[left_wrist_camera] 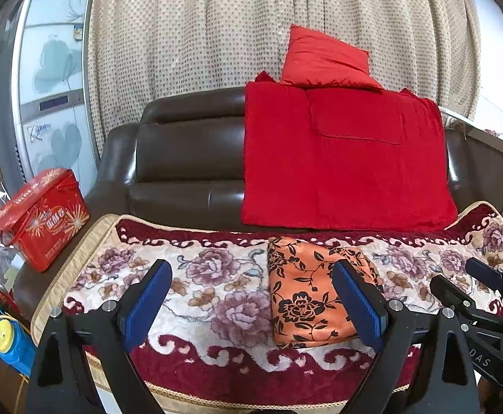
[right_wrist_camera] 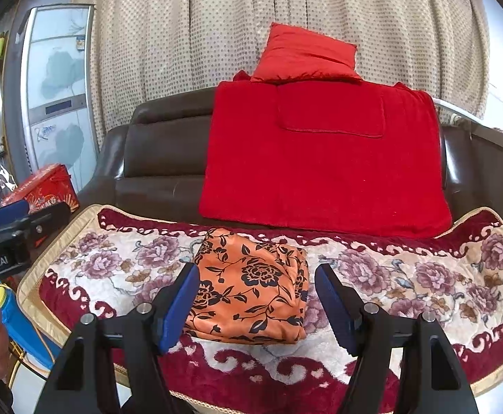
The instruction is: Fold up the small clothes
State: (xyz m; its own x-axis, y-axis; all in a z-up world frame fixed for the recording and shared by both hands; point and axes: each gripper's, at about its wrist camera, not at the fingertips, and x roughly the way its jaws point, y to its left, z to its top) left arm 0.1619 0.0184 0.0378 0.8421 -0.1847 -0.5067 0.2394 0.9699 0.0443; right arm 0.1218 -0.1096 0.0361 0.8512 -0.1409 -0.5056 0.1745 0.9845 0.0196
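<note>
Your left gripper [left_wrist_camera: 251, 302] and right gripper [right_wrist_camera: 256, 305] hover spread wide, seemingly clear of the folded orange floral cloth [right_wrist_camera: 251, 286] on the floral blanket [right_wrist_camera: 406, 276].

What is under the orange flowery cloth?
The folded orange cloth with black flowers lies on a plush cream-and-maroon flowered sofa cover, which shows all around it. The patch of cover right beneath is hidden, so anything tucked there cannot be seen.
</note>
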